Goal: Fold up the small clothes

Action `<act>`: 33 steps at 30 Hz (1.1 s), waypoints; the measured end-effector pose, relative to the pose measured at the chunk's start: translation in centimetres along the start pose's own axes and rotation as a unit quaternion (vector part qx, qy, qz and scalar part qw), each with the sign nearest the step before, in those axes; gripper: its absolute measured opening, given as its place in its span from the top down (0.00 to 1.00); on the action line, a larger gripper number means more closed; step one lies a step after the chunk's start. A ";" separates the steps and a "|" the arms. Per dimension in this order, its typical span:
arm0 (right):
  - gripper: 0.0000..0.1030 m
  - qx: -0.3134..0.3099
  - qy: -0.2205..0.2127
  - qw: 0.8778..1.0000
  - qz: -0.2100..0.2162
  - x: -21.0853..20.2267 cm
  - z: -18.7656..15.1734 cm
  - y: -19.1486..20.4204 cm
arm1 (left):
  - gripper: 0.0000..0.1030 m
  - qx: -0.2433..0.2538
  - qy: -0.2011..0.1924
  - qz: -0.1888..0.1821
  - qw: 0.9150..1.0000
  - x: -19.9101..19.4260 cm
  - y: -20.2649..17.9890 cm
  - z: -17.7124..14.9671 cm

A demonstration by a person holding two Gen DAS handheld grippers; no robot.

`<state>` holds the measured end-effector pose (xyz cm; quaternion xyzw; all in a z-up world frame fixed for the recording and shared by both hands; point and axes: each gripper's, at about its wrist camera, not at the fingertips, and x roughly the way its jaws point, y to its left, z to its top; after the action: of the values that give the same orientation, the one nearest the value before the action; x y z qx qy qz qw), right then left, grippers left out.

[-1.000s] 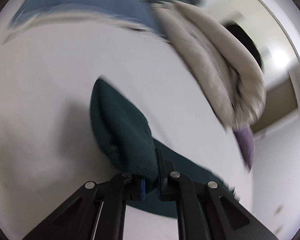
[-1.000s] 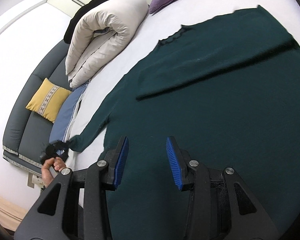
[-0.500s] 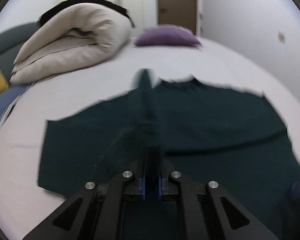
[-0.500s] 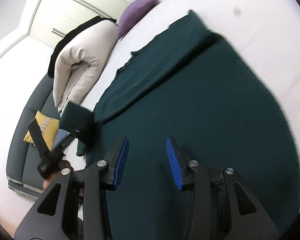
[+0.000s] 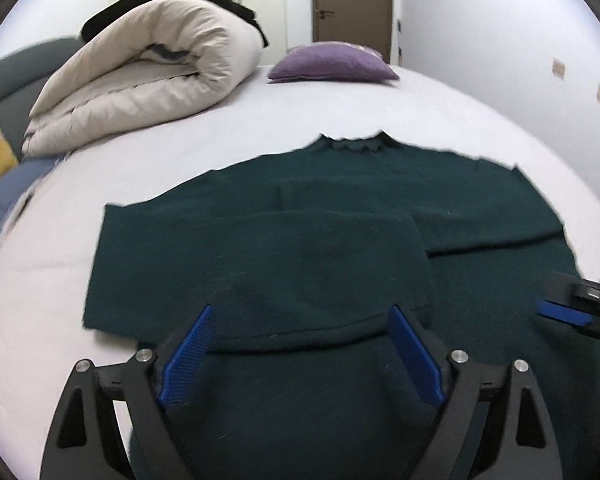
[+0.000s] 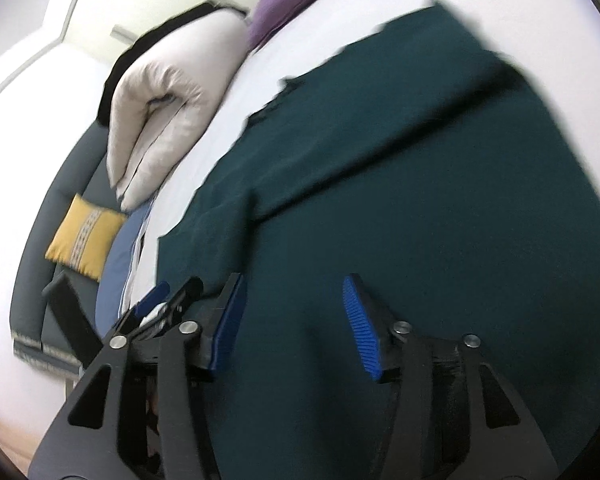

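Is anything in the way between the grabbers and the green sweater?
No, nothing visible. The green sweater lies flat on the bed, right under the open left gripper and the open right gripper. The rolled duvet and purple pillow sit farther back.

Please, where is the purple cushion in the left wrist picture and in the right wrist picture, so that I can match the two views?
Left wrist view: the purple cushion lies at top centre, on the far end of the white bed, right of the rolled beige duvet.
Right wrist view: the purple cushion is at the top edge, centre, blurred, again right of the duvet.
Shared landmark: the rolled beige duvet.
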<state>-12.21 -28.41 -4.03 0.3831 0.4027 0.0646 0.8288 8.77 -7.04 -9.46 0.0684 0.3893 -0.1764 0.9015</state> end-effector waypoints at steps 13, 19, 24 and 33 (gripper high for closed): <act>0.48 0.003 0.070 0.997 -0.021 11.6 4.0 5.0 | 0.13 -0.190 -0.012 -0.010 0.982 -3.6 16.5 -1.8; 0.72 -0.021 0.078 0.996 -0.045 12.6 4.4 5.9 | 0.13 -0.267 -0.013 0.000 0.964 -3.2 22.7 -2.9; 0.92 -0.052 0.079 0.994 -0.058 12.2 4.7 6.9 | 0.13 -0.295 -0.001 -0.017 0.955 -1.8 24.5 -2.0; 0.93 -0.163 0.004 0.983 -0.083 7.5 7.6 12.2 | 0.14 -0.288 0.028 -0.042 0.956 2.5 23.2 2.0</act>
<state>0.72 -21.19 2.58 0.2076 0.4202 0.0619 0.8812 20.34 13.25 -10.23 -0.2058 0.4510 -0.0927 0.8635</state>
